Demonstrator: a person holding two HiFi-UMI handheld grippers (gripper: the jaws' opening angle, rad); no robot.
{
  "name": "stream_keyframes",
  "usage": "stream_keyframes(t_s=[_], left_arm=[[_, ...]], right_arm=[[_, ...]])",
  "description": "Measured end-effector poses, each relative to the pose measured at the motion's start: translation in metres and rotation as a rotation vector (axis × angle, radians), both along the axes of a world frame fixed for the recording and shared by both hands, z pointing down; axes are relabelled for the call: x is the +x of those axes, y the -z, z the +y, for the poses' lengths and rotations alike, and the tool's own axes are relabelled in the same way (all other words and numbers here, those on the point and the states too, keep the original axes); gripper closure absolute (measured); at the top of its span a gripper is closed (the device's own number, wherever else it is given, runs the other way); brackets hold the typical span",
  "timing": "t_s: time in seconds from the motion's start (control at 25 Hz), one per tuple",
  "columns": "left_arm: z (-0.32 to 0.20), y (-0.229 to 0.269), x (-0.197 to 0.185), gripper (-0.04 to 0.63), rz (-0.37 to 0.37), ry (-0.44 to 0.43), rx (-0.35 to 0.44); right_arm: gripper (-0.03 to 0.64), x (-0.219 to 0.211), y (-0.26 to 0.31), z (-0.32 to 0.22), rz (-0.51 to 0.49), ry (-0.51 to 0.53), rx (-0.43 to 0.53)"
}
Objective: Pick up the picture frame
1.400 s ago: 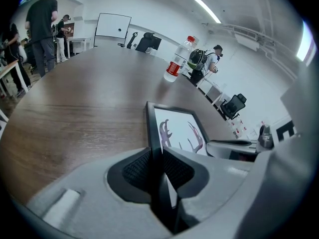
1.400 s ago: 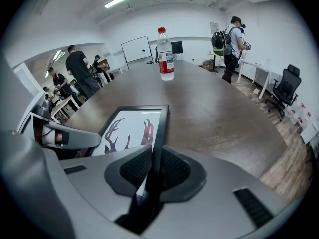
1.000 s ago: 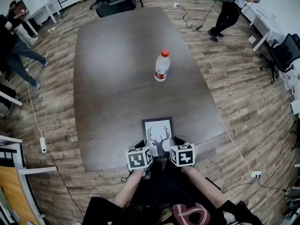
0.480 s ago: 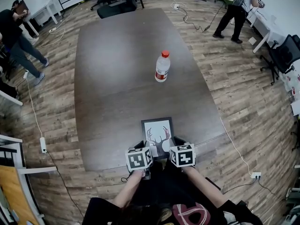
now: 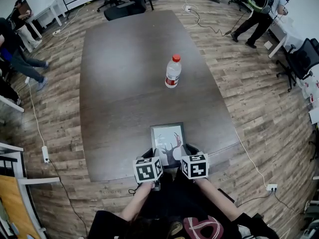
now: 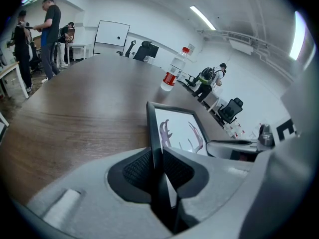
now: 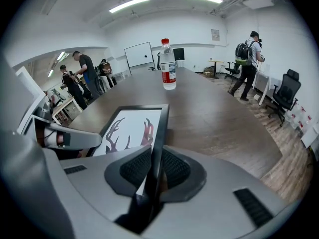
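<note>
- Far left, some people (image 5: 15, 39) stand on the wood floor (image 5: 259, 113), well away from the table.
- A white power strip (image 5: 46, 154) lies on the floor just beside the table's left side.
- The big dark table (image 5: 124, 83) fills the middle.
- The left gripper (image 6: 157, 166) pinches the left side of the picture frame (image 5: 168, 139). Its two black pads press on the thin black edge.
- The picture frame is at the near edge of the table, between the two grippers. Its picture faces up and shows deer antlers on white. I cannot tell if its far end touches the table.
- A clear bottle (image 5: 172, 71) with a red cap stands upright farther back on the table, well apart from the frame.
- The right gripper (image 7: 155, 168) pinches the right side of the frame, with a pad pressed on each face of the edge.
- Far right, a person with a backpack (image 5: 261, 4) is on the floor, and a black office chair (image 5: 304, 56) stands near.
</note>
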State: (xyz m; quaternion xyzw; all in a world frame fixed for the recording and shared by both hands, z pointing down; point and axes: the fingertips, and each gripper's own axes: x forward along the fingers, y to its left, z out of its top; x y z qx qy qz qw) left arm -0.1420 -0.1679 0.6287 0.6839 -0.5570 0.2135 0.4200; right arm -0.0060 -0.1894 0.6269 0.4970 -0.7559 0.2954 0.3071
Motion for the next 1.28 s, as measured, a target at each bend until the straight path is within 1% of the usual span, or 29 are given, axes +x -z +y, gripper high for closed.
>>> stream_keyframes(t_s=[0.16, 0.32, 0.4, 0.52, 0.68, 0.88, 1.12, 1.28], left_arm=[[-0.005, 0.011, -0.001, 0.518, -0.008, -0.004, 0.037], [-0.010, 0.024, 0.001, 0.518, -0.027, -0.029, 0.088], [-0.011, 0.029, 0.002, 0.518, -0.024, -0.032, 0.105], [-0.013, 0.036, 0.003, 0.518, -0.015, -0.025, 0.119], [-0.013, 0.045, 0.004, 0.518, -0.036, -0.037, 0.149], [-0.010, 0.053, 0.005, 0.518, -0.031, -0.028, 0.174], [-0.013, 0.061, 0.003, 0.518, -0.049, -0.038, 0.207], [-0.013, 0.067, 0.003, 0.518, -0.057, -0.037, 0.216]], right_arm=[[0.541, -0.001, 0.010, -0.004, -0.010, -0.004, 0.026], [0.540, 0.000, 0.022, -0.007, -0.006, -0.010, 0.070], [0.540, 0.002, 0.028, -0.008, -0.008, -0.016, 0.088], [0.541, 0.003, 0.035, -0.010, -0.020, -0.022, 0.106], [0.541, 0.005, 0.041, -0.010, -0.032, -0.036, 0.120], [0.542, 0.005, 0.051, -0.007, -0.035, -0.030, 0.161], [0.543, 0.003, 0.055, -0.010, -0.047, -0.036, 0.181], [0.543, 0.003, 0.065, -0.011, -0.045, -0.028, 0.206]])
